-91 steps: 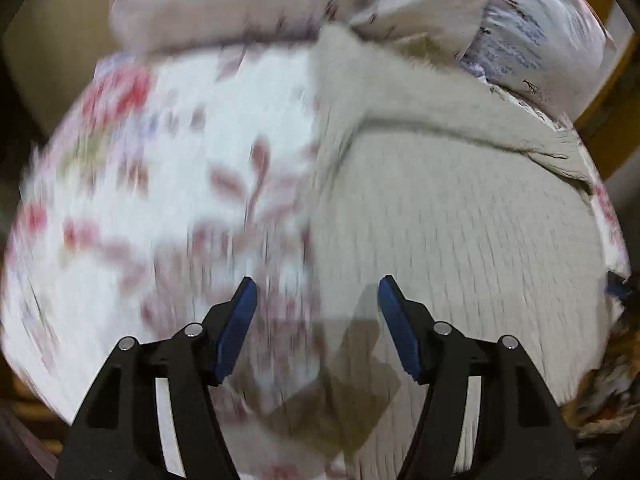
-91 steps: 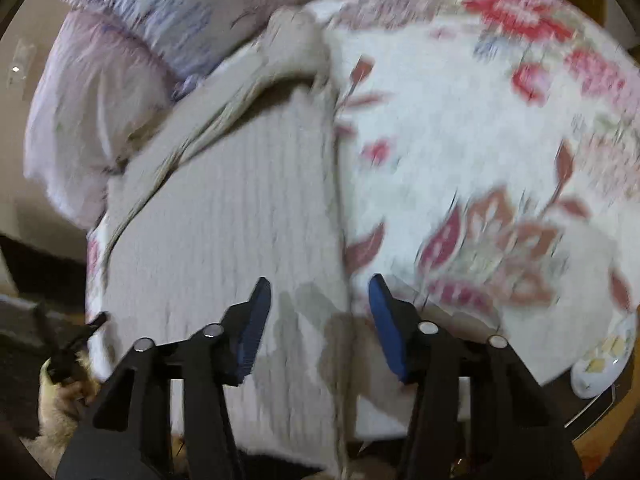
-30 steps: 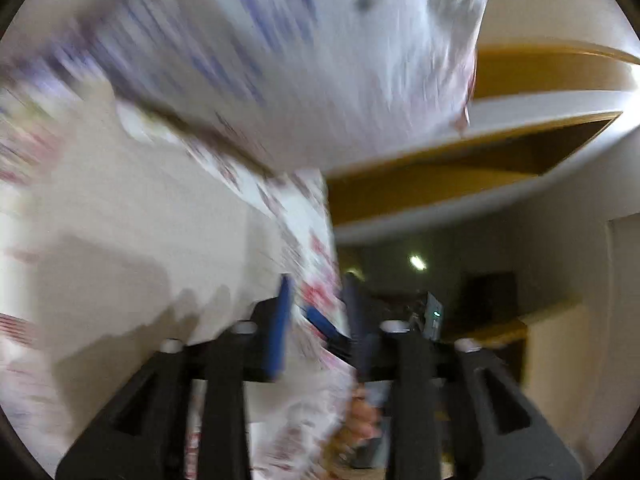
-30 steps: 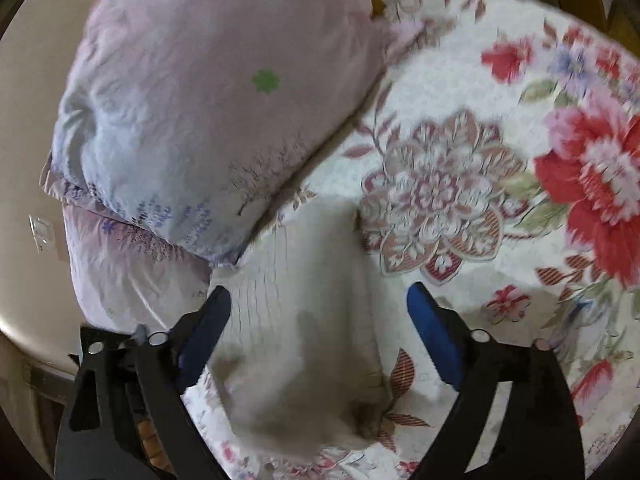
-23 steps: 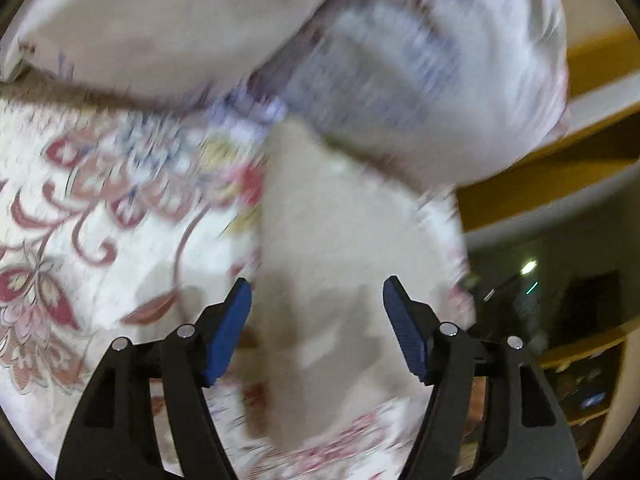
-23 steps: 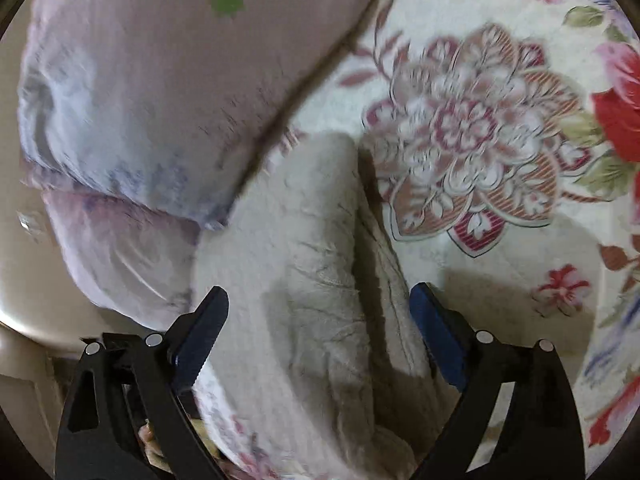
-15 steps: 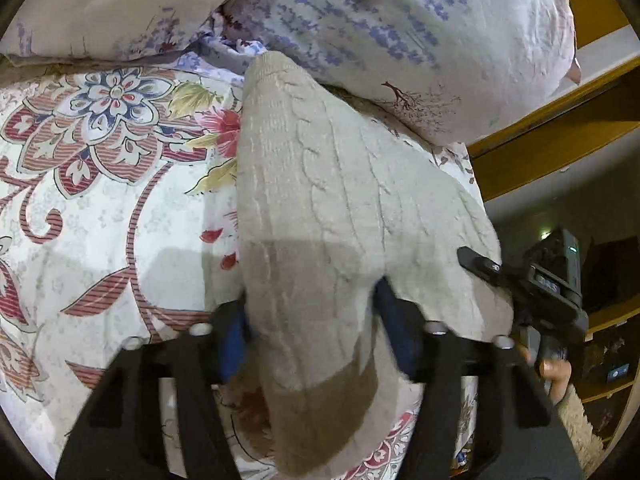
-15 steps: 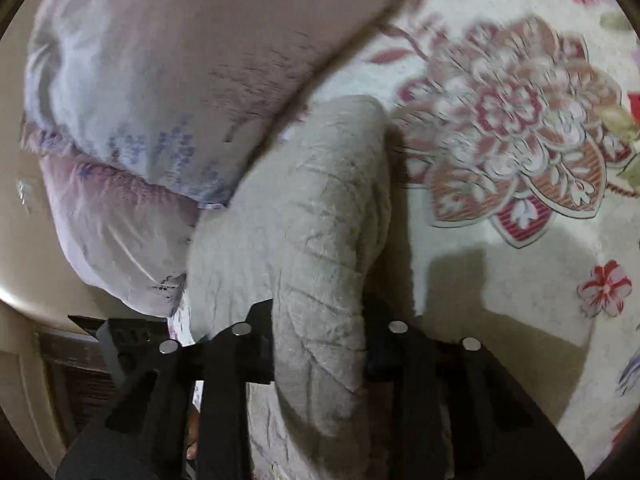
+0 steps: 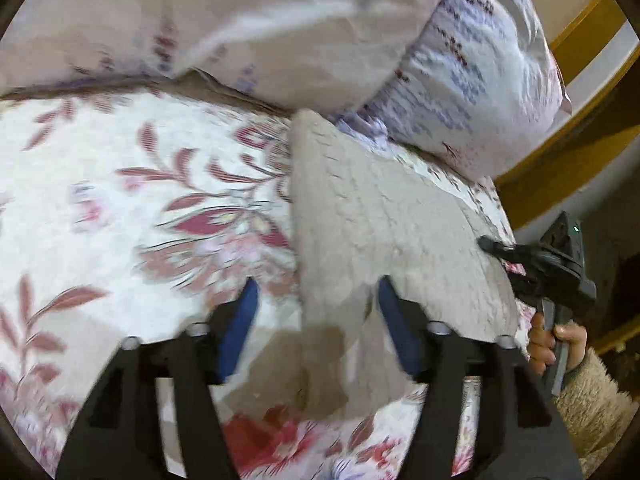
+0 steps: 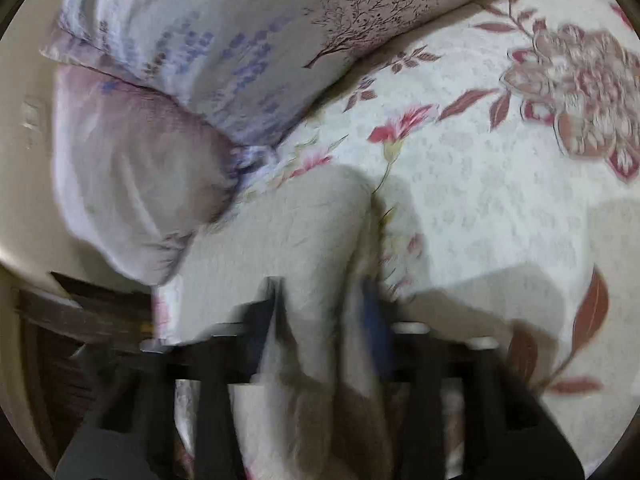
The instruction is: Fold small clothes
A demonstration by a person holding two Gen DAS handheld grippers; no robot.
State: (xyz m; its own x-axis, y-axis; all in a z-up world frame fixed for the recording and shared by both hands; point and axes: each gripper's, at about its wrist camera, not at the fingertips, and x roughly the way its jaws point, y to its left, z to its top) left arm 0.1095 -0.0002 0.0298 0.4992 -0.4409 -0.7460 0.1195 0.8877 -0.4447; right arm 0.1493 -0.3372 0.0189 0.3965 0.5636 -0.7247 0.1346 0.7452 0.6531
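My left gripper [image 9: 316, 316] is wide apart and holds nothing — its blue pads [image 9: 240, 320] sit on both sides of the near edge of the soft beige knitted sweater [image 9: 380, 232]. The sweater lies folded on the white bedspread with red flowers [image 9: 120, 200], running from 6 o'clock up to 12 o'clock, where its far end touches the pale pillows with purple sprigs [image 9: 460, 80]. At 3 o'clock I see my right gripper [image 9: 508, 252] at the sweater's side edge. From its own camera, my right gripper [image 10: 324, 320] looks blurry, but the fingers are pinched close on a fold of the sweater [image 10: 304, 240] — the cloth bunches up between them. The pillows [image 10: 200, 40] sit at 11 o'clock.
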